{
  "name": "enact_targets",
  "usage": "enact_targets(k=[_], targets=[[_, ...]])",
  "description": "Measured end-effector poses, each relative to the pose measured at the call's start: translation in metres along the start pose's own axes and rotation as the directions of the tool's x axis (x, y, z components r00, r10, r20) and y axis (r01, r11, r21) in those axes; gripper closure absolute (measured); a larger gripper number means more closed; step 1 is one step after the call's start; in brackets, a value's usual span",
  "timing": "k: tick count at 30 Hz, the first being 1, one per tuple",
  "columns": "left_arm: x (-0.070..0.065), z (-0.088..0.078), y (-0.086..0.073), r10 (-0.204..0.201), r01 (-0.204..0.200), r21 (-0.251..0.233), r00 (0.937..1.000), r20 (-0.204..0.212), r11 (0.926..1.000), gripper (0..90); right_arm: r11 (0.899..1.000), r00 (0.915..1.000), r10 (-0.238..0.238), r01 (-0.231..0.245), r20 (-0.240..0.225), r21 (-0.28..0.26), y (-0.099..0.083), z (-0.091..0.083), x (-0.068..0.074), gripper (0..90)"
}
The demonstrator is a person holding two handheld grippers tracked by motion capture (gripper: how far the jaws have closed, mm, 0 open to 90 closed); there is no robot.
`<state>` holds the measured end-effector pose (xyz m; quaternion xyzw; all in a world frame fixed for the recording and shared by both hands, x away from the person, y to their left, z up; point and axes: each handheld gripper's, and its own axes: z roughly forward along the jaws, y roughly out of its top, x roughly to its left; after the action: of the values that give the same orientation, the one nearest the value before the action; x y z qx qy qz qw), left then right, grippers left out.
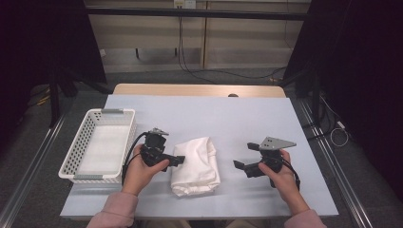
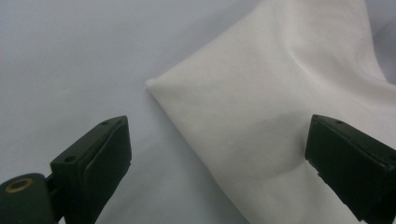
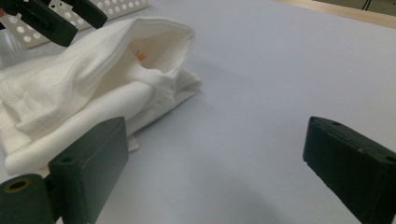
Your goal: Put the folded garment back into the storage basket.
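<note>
The folded garment (image 1: 196,165) just ahead of the left gripper (image 1: 177,160) is soft white knit cloth, matt, with stitched hems and gentle creases. Both grippers' jaws are matt black plastic with smooth, flat pads; a brass-coloured metal ring sits at each jaw base. The right gripper (image 1: 240,167) carries a dull grey metal plate. Under the jaws lies a smooth, matt pale blue-grey sheet (image 1: 247,118) over a light wooden table (image 1: 199,89). Behind the left gripper stands a white perforated plastic basket (image 1: 72,156), slightly glossy.
</note>
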<state>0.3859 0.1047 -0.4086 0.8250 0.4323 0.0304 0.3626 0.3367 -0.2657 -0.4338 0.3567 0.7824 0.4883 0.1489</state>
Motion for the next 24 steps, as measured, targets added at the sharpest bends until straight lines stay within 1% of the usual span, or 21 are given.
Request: enact_targets(k=[1, 2, 3, 4, 5, 6, 7, 9, 10, 12, 13, 15, 18, 19, 22, 23, 24], targets=[[0.001, 0.0, 0.0, -0.001, 0.001, -0.006, 1.0, -0.007, 1.0, 7.5, 1.0, 1.0, 0.001, -0.001, -0.002, 0.0, 0.0, 0.0, 0.0, 6.6], [0.002, 0.0, 0.0, -0.001, 0.001, 0.0, 1.0, -0.004, 1.0, 8.4, 1.0, 1.0, -0.001, 0.001, -0.002, 0.001, 0.0, 0.0, 0.0, 6.6], [0.002, 0.002, 0.0, -0.01, 0.01, 0.001, 0.9999, -0.012, 0.9999, 8.6, 1.0, 1.0, -0.002, 0.002, 0.0, 0.0, 0.0, 0.0, 0.0, 6.6], [0.002, 0.003, -0.001, -0.011, 0.011, 0.009, 0.9999, -0.013, 0.9999, 8.6, 1.0, 1.0, -0.001, 0.001, -0.003, 0.002, 0.0, 0.0, 0.0, 6.6], [0.001, 0.006, -0.002, -0.027, 0.027, 0.007, 0.9995, -0.018, 0.9996, 8.6, 1.0, 1.0, 0.001, -0.001, -0.003, 0.004, 0.0, 0.0, 0.0, 6.6], [0.001, 0.01, -0.002, -0.02, 0.021, 0.02, 0.9995, -0.025, 0.9996, 8.8, 1.0, 1.0, -0.002, 0.002, 0.0, 0.006, 0.0, -0.001, 0.001, 6.6], [0.001, 0.012, -0.003, -0.021, 0.021, 0.026, 0.9997, -0.015, 0.9994, 8.8, 1.0, 1.0, 0.0, 0.0, 0.0, 0.005, 0.0, -0.001, 0.001, 6.6], [0.0, 0.018, -0.003, -0.028, 0.028, 0.041, 0.9995, -0.016, 0.9988, 8.8, 1.0, 1.0, -0.002, 0.002, -0.001, 0.004, 0.0, -0.001, 0.001, 6.6], [-0.001, 0.02, -0.004, -0.027, 0.028, 0.042, 0.9992, -0.03, 0.9987, 8.9, 1.0, 1.0, -0.004, 0.004, -0.001, 0.005, 0.0, -0.001, 0.001, 6.6], [-0.002, 0.025, -0.005, -0.045, 0.047, 0.064, 0.9987, -0.024, 0.9969, 8.8, 1.0, 1.0, -0.006, 0.006, -0.005, 0.006, -0.001, -0.001, 0.002, 6.6], [-0.002, 0.027, -0.005, -0.046, 0.047, 0.075, 0.9988, -0.017, 0.9961, 9.2, 1.0, 1.0, -0.005, 0.005, -0.005, 0.008, -0.001, -0.001, 0.002, 6.6], [-0.004, 0.03, -0.005, -0.063, 0.064, 0.071, 0.9979, -0.017, 0.9954, 9.2, 1.0, 1.0, -0.005, 0.005, -0.008, 0.004, -0.001, 0.0, 0.003, 6.6], [-0.006, 0.033, -0.004, -0.062, 0.063, 0.085, 0.998, -0.014, 0.9944, 9.3, 1.0, 1.0, -0.005, 0.005, -0.007, 0.011, -0.001, 0.0, 0.003, 6.6], [-0.008, 0.034, -0.004, -0.067, 0.068, 0.09, 0.9977, -0.015, 0.9937, 9.5, 1.0, 1.0, -0.008, 0.008, -0.004, 0.012, -0.001, 0.0, 0.002, 6.6], [-0.012, 0.039, -0.005, -0.073, 0.072, 0.096, 0.9973, 0.002, 0.9928, 10.0, 1.0, 0.9999, -0.008, 0.008, -0.007, 0.013, -0.001, 0.001, 0.003, 6.6], [-0.013, 0.04, -0.005, -0.066, 0.065, 0.107, 0.9978, 0.006, 0.9922, 10.9, 1.0, 0.9999, -0.008, 0.008, -0.007, 0.014, -0.001, 0.001, 0.003, 6.6], [-0.016, 0.042, -0.005, -0.065, 0.064, 0.106, 0.9978, 0.012, 0.9924, 11.2, 1.0, 1.0, -0.007, 0.008, -0.006, 0.014, -0.001, 0.001, 0.003, 6.6]])
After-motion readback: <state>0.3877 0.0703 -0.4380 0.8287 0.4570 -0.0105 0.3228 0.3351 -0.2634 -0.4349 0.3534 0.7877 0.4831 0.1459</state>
